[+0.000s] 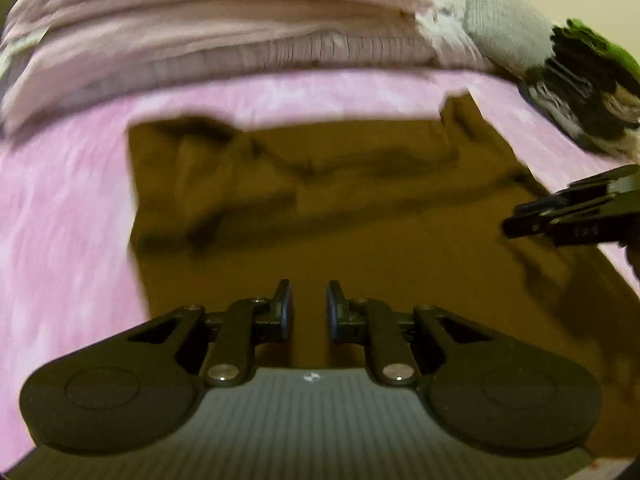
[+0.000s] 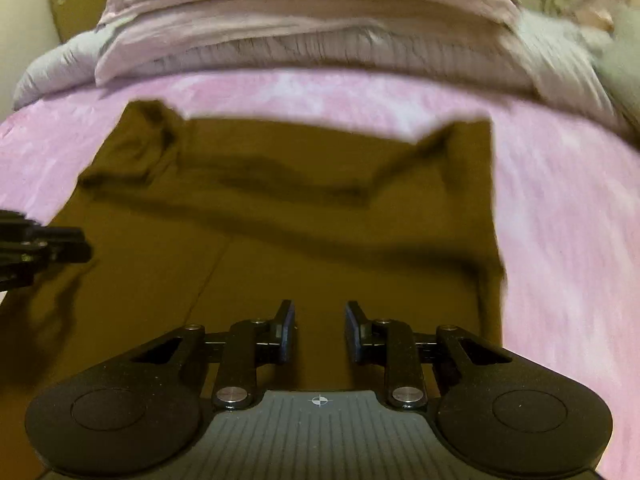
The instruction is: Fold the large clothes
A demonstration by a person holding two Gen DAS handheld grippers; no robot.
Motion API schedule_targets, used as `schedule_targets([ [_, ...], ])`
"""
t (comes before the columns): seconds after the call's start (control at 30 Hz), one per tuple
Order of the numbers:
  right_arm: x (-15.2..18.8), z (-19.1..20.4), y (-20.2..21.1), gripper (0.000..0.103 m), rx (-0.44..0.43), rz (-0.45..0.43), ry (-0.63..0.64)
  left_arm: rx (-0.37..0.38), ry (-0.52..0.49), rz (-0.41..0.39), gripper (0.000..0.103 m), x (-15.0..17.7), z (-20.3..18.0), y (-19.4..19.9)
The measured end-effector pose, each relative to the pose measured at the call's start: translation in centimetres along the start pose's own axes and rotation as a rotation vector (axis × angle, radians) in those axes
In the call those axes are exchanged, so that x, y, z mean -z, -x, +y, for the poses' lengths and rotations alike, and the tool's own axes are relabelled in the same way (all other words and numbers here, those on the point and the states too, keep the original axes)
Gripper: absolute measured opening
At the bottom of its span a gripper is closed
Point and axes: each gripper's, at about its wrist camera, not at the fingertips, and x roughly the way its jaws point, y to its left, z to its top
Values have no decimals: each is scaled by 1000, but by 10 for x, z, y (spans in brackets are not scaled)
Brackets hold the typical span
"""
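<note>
The brown garment (image 1: pixel 320 208) lies flat on the pink bed cover (image 1: pixel 68 240), which is the landmark here. It is one plain colour, an olive brown, and it has no print that I can see. Its far edge runs almost straight across the cover, with a small raised corner at each end (the pictures are blurred, so I cannot tell if these are sleeves or folded flaps). Dark creases cross the cloth from side to side in its far half, while the near half is smooth. In the right wrist view the garment (image 2: pixel 320 216) shows a straight right edge against the pink cover (image 2: pixel 568 240).
</note>
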Motion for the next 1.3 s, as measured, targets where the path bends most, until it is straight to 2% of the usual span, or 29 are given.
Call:
schedule_targets([
  [0.03,17,3,11,24,16,24,0,-8,9,23,13,17,0,12],
  [0.2,88,7,76,24,45,34,-51,-33,70,68,14,75,5,78],
  [0.3,123,6,106,24,44,101,-74,-50,140,123,13,104,7,116],
  [0.37,142,6,124,24,42,132,-69,-63,152,157,13,122,6,135],
  [0.47,163,3,146,24,14,151,-72,-73,161,193,13,142,0,162],
  [0.6,169,-8,168,25,-16,171,-90,-60,253,188,14,151,5,192],
  [0.63,170,-14,177,26,-22,149,-114,-60,279,165,16,150,7,199],
  [0.67,171,-20,183,35,-38,122,-148,-54,308,140,17,149,11,204],
  [0.7,171,-29,187,43,-62,101,-195,-44,346,115,23,147,17,207],
  [0.73,170,-38,188,55,-81,83,-241,-28,387,96,32,145,24,208],
  [0.77,169,-47,188,56,-90,53,-284,-8,423,86,34,144,31,205],
  [0.83,162,-65,184,56,-123,6,-352,8,457,66,35,141,41,197],
  [0.9,160,-80,172,56,-184,10,-404,34,471,72,35,140,51,183],
  [0.97,165,-95,162,56,-195,10,-443,73,488,79,35,143,62,170],
  [1.03,171,-109,145,56,-258,24,-483,110,503,75,35,145,71,159],
  [1.17,180,-129,129,56,-409,-12,-565,242,538,36,35,152,89,138],
  [1.3,193,-144,128,52,-537,5,-638,356,583,58,35,163,95,133],
])
